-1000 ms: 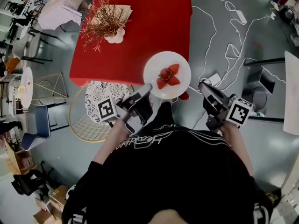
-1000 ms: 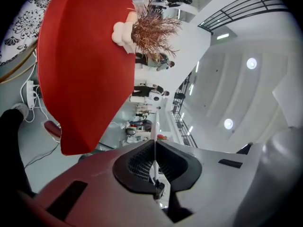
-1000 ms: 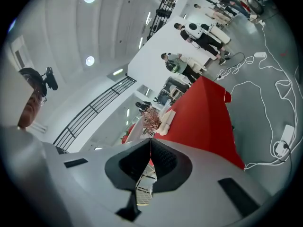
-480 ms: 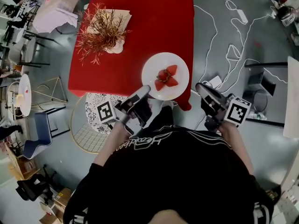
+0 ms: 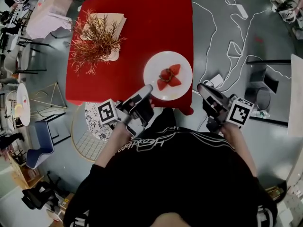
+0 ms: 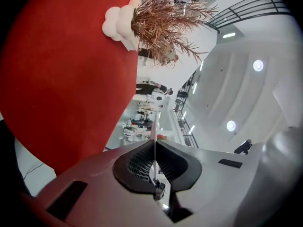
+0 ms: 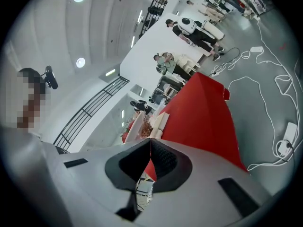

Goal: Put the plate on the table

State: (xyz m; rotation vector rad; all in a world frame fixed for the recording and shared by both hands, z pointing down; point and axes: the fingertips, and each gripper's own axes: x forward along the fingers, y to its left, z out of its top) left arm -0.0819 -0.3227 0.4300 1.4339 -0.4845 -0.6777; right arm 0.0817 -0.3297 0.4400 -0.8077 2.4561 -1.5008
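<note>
A white plate [image 5: 168,75] with cut strawberries [image 5: 169,76] hangs over the near right corner of the red table [image 5: 142,22]. My left gripper [image 5: 148,90] is shut on the plate's near-left rim. In the left gripper view the rim shows as a thin pale line [image 6: 154,126] running out from between the closed jaws of the left gripper [image 6: 154,148], beside the red table [image 6: 66,79]. My right gripper [image 5: 201,86] hovers just right of the table corner, shut and holding nothing; the right gripper [image 7: 150,148] points along the red table [image 7: 203,112]. I cannot tell whether the plate touches the table.
A dried reddish plant [image 5: 94,37] in a white pot stands at the table's far left. A wire chair [image 5: 90,126] with a patterned cushion stands by the near left edge. White cables [image 5: 222,37] trail over the grey floor at right, near a dark stand [image 5: 265,84].
The plate, held by the left gripper, has come further in over the table: its near edge hung past the table's front edge, and now all of it lies over the red top.
</note>
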